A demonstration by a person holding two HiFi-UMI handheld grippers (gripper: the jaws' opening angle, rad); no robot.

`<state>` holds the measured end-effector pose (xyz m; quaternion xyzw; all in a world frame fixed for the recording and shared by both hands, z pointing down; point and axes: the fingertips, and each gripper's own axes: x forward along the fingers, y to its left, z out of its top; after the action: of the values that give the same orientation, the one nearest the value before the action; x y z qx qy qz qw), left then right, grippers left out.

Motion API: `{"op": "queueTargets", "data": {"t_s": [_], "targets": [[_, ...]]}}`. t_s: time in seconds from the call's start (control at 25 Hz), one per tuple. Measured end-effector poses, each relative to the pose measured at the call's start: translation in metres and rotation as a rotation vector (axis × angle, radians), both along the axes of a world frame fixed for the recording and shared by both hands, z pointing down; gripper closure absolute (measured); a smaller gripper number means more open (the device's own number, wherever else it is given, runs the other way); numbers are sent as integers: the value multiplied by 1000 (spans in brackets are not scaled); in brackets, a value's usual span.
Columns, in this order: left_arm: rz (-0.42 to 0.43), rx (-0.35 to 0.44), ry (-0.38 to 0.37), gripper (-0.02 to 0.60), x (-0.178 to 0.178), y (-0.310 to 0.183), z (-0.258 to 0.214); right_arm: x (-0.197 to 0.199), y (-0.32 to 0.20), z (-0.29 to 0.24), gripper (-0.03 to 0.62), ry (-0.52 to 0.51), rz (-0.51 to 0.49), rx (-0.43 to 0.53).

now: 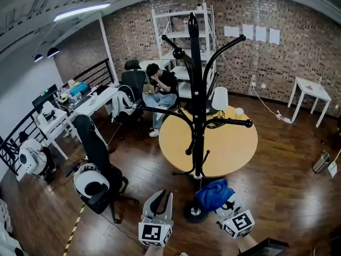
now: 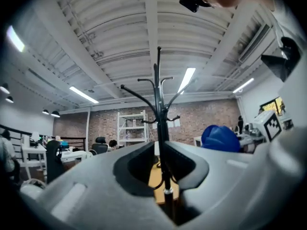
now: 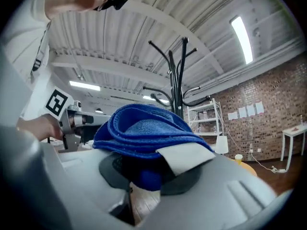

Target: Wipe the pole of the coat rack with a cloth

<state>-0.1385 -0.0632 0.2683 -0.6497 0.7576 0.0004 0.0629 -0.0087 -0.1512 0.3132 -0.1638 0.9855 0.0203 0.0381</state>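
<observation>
Right gripper (image 3: 144, 174) pinches cloth (image 3: 144, 131); left gripper's (image 2: 161, 164) own view shows fingers (image 2: 91, 188) apart.

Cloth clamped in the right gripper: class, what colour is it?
The folded towelling cloth is solid blue, clearest in the right gripper view.

1. From head height, steeply down onto coat rack (image 1: 195, 89) and round counter (image 1: 234, 143).
2. Low on left claw (image 2: 163, 162), tilted up toward the rack's pole (image 2: 159, 109), near.
3. Low on right claw (image 3: 158, 171), tilted up, blue cloth (image 3: 144, 128) very near.
4. Shared by all: coat rack, brick wall (image 1: 298, 57).
</observation>
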Motion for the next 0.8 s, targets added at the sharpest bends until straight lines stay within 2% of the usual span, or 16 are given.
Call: {"op": "queueTargets", "data": {"t_s": [0.16,0.52,0.64,0.8], "targets": [[43,41,-35,522,59,35,-34,53,38,-44,496,-27,-4,31],[109,47,-6,522,202,89,-54,187,100,-89,496,-68,-7,22],[84,49,-17,522,234,110,-60,224,116,-96,496,-62,-1,32],[67,36,-17,522,254,128,-44,255,134,-102,496,-77,-13,43]]}}
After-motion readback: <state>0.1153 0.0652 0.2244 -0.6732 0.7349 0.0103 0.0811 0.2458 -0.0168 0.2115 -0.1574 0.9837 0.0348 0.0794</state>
